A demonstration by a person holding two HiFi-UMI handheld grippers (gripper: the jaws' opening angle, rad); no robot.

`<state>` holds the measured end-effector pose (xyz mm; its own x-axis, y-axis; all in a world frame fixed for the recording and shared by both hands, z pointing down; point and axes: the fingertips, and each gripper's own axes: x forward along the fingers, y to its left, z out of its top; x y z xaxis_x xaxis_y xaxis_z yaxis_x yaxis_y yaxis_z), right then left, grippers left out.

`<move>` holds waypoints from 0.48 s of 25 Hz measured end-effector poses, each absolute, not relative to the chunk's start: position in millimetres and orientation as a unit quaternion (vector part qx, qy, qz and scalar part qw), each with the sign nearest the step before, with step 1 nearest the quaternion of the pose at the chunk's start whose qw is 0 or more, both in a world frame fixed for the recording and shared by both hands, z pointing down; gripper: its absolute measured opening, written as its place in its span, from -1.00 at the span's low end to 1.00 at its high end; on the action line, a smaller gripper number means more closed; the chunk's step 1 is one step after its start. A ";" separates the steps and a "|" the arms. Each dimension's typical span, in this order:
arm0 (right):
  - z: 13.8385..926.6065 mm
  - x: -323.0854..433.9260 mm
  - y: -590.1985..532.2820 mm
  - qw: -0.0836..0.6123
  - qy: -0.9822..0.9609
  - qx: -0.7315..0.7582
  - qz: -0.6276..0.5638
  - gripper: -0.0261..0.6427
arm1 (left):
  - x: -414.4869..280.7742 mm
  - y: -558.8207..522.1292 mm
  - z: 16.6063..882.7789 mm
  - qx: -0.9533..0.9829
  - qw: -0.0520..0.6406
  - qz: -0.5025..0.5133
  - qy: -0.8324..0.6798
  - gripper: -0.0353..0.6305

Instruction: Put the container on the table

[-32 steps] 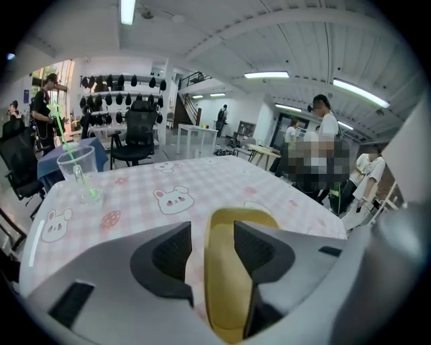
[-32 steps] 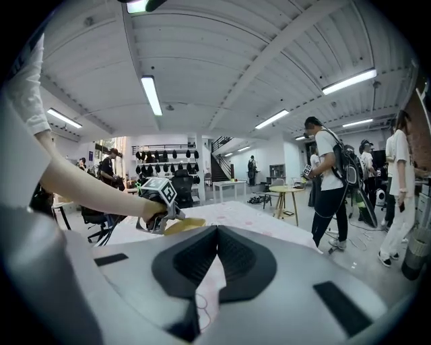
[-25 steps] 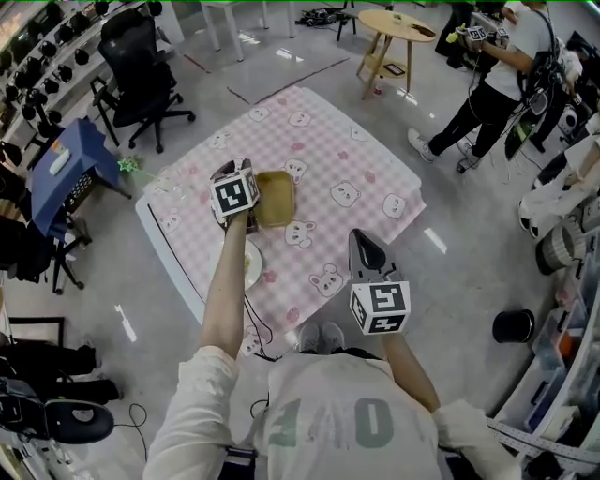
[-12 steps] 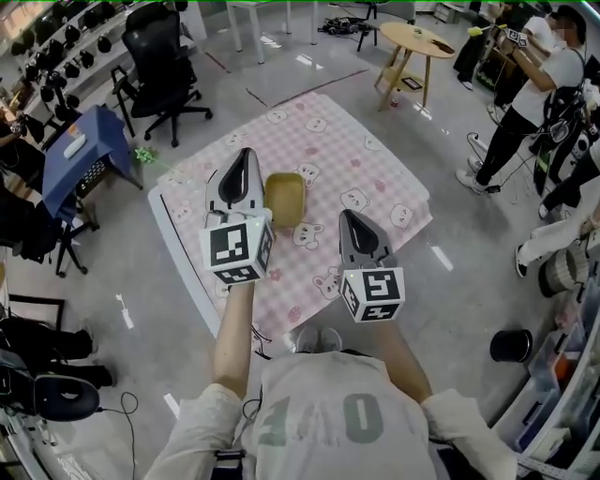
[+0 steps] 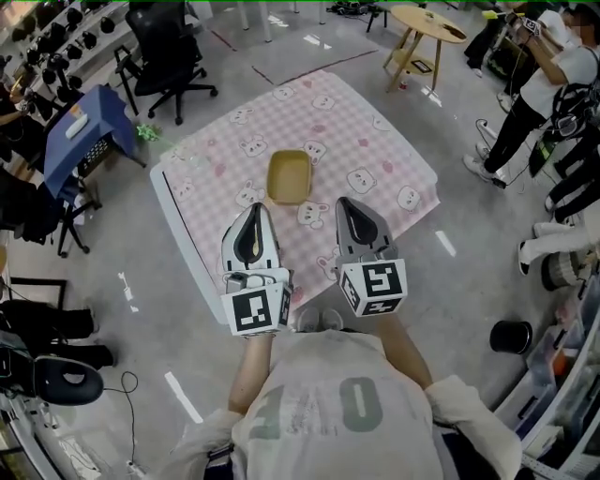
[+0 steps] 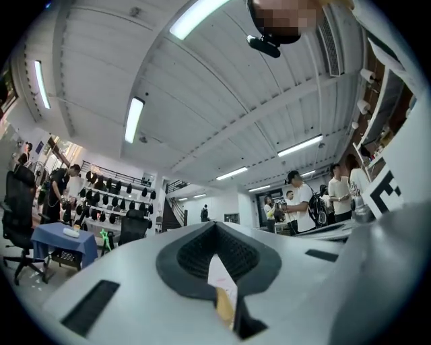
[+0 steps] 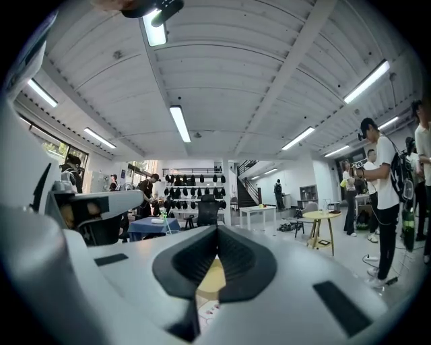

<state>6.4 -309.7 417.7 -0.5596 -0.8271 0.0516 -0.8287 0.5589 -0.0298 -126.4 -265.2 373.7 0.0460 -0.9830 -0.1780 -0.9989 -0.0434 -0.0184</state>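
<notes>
The container (image 5: pixel 289 176), a shallow tan tub, sits upright and empty on the table's pink checked cloth (image 5: pixel 375 141), near the middle. My left gripper (image 5: pixel 254 210) hangs over the table's near edge, short of the container, jaws shut and empty. My right gripper (image 5: pixel 347 202) is beside it to the right, also shut with nothing in it. In the left gripper view the gripper (image 6: pixel 215 232) shows only a tan sliver of the container (image 6: pixel 224 306) below its closed pads. The right gripper (image 7: pixel 216 236) view shows the container (image 7: pixel 212 277) the same way.
A black office chair (image 5: pixel 164 47) and a blue stand (image 5: pixel 84 131) are at the far left of the table. A round wooden table (image 5: pixel 427 23) and standing people (image 5: pixel 553 84) are at the far right. A black bucket (image 5: pixel 513 336) sits on the floor to my right.
The left gripper has let go of the container, shut its jaws and drawn back toward me, rising. The container stays on the cloth. The right gripper has lifted a little.
</notes>
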 end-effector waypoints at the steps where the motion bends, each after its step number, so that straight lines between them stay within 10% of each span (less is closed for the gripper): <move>1: 420.9 5.3 -307.9 0.020 -0.883 0.468 0.026 -0.83 | -129.0 -264.6 378.9 -0.718 0.064 0.052 0.691 -0.82; 12: 422.9 2.8 -306.7 0.020 -0.883 0.468 0.032 -0.84 | -133.0 -267.7 376.3 -0.718 0.066 0.048 0.691 -0.82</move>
